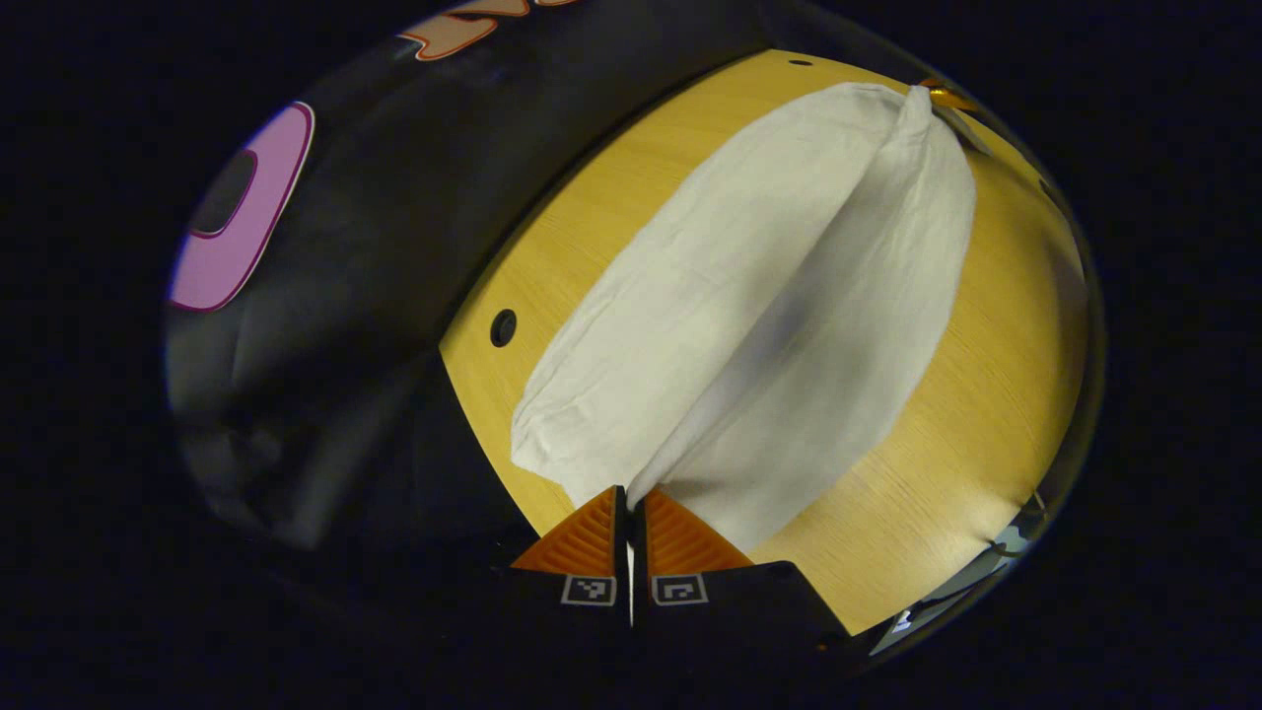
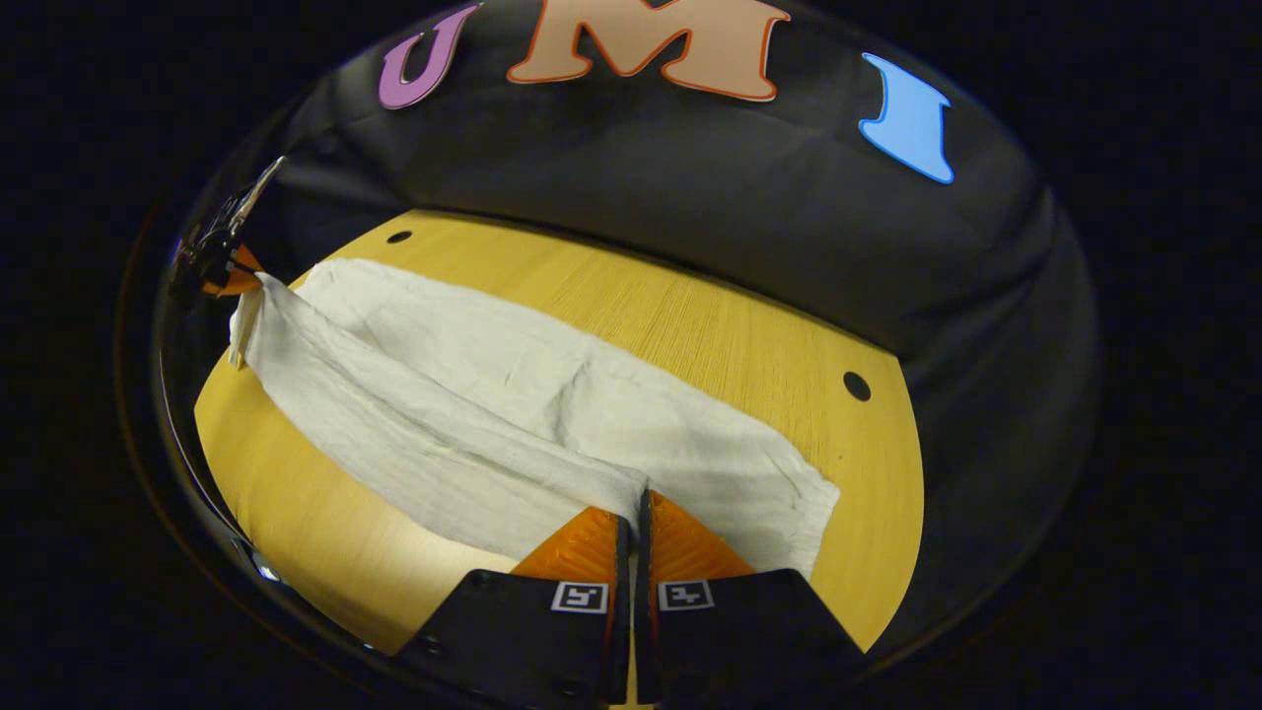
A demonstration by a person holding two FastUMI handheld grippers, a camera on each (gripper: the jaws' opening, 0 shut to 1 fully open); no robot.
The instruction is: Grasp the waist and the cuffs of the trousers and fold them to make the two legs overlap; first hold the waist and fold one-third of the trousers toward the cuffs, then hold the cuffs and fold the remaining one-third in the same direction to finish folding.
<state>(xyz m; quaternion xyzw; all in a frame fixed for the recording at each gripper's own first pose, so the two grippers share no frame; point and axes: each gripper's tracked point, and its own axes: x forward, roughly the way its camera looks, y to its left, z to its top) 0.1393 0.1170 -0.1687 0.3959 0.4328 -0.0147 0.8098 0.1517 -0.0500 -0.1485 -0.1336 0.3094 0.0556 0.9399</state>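
In the left gripper view we see the left gripper [image 1: 630, 503] with its fingers [image 1: 590, 540] closed on one end of the white trousers [image 1: 749, 316]. In the right gripper view the right gripper [image 2: 632, 521] has its fingers [image 2: 584, 548] pinched on the other end. Between them one leg is lifted along its edge over the other leg, which lies flat on the yellow wooden bench [image 2: 730, 335]. The bench has small dark holes [image 2: 857, 386] near its far edge.

Each tool [image 1: 629, 498] has ridged wedge fingers above square black-and-white markers.
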